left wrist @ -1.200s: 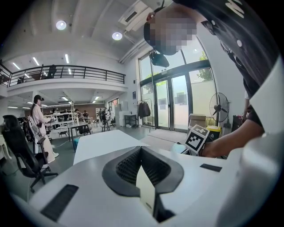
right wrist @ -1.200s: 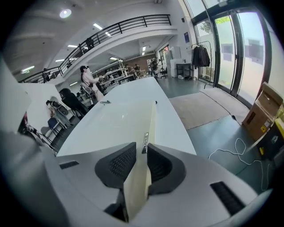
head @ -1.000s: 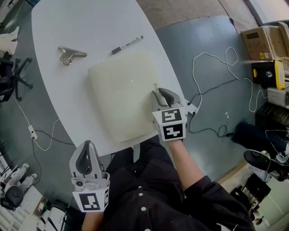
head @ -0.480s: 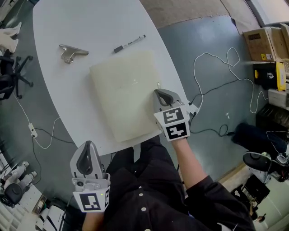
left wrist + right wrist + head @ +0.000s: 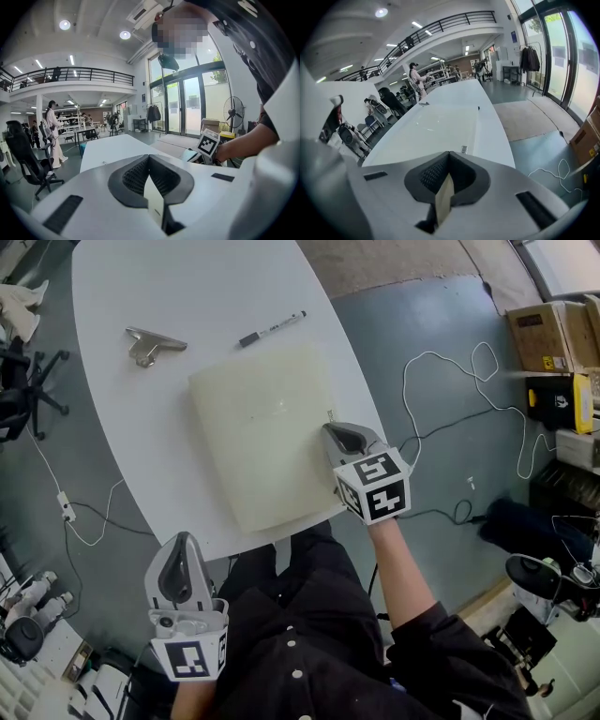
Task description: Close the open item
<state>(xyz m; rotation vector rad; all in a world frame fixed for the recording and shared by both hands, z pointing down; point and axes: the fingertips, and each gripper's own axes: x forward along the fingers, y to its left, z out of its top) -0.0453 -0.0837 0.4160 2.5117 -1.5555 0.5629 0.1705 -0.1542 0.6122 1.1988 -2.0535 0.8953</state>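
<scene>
On the counter (image 5: 141, 287) the flat case (image 5: 262, 437) lies toward the near edge, with the pen (image 5: 272, 329) just beyond its far edge and the metal clip (image 5: 150, 341) to the pen's left, apart from both. The right claw (image 5: 330, 430) is at the case's right edge, just beside a small tab (image 5: 328, 414) there, while the left claw (image 5: 181, 542) hangs below the counter's near edge, well apart from the case. Right of the counter a cable (image 5: 441, 381) lies on the floor (image 5: 422, 315), with boxes (image 5: 544, 334) beyond it.
</scene>
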